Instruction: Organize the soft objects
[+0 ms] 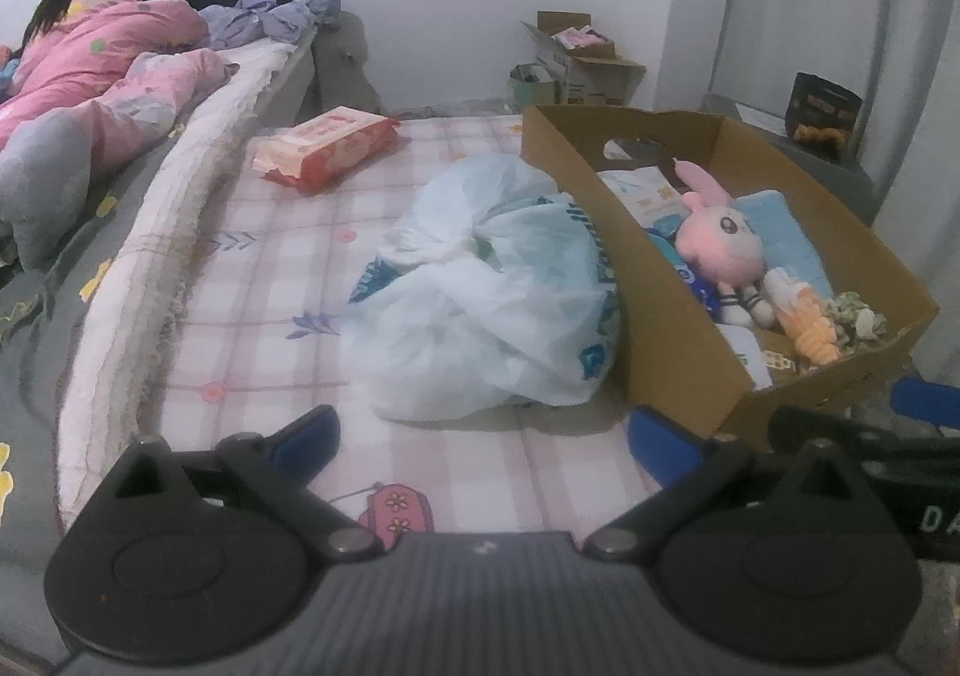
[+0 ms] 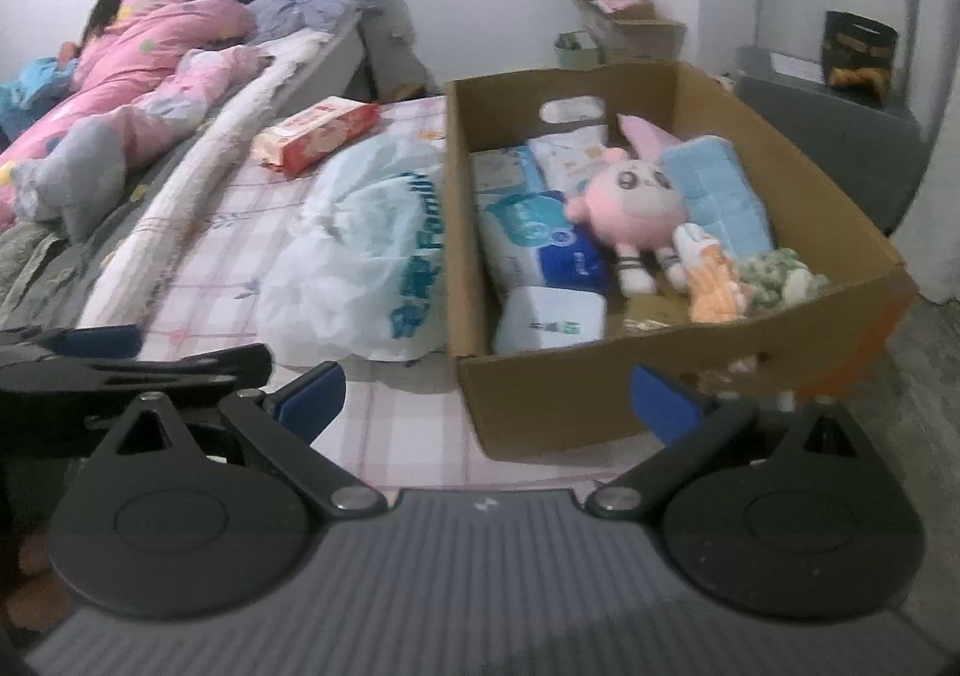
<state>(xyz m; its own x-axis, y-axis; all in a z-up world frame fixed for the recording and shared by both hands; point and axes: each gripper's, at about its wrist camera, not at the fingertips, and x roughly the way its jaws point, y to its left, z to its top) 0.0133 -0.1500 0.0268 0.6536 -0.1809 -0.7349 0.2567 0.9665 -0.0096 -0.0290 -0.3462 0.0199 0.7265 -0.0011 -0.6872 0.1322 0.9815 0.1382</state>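
Both of your grippers are spread wide and pinching nothing: the left gripper (image 1: 483, 439) hovers low over the checked mattress (image 1: 252, 316), the right gripper (image 2: 486, 397) faces the near wall of the cardboard box (image 2: 576, 400). The box already holds a pink bunny plush (image 2: 627, 202), a light blue cushion (image 2: 717, 190), several tissue packs (image 2: 540, 244) and small knitted pieces (image 2: 714, 286), so the likely step in hand is collecting what lies outside it. That leaves 2 things: the white plastic bag (image 1: 480, 292), crumpled just ahead of your left gripper and touching the box's side, and the red wipes pack (image 1: 327, 147), well beyond it near the far edge of the mattress. For the bag, come in low and close on a thick bunched fold rather than a single thin layer, which I judge would slip. Lift it clear of the box wall before swinging it over.
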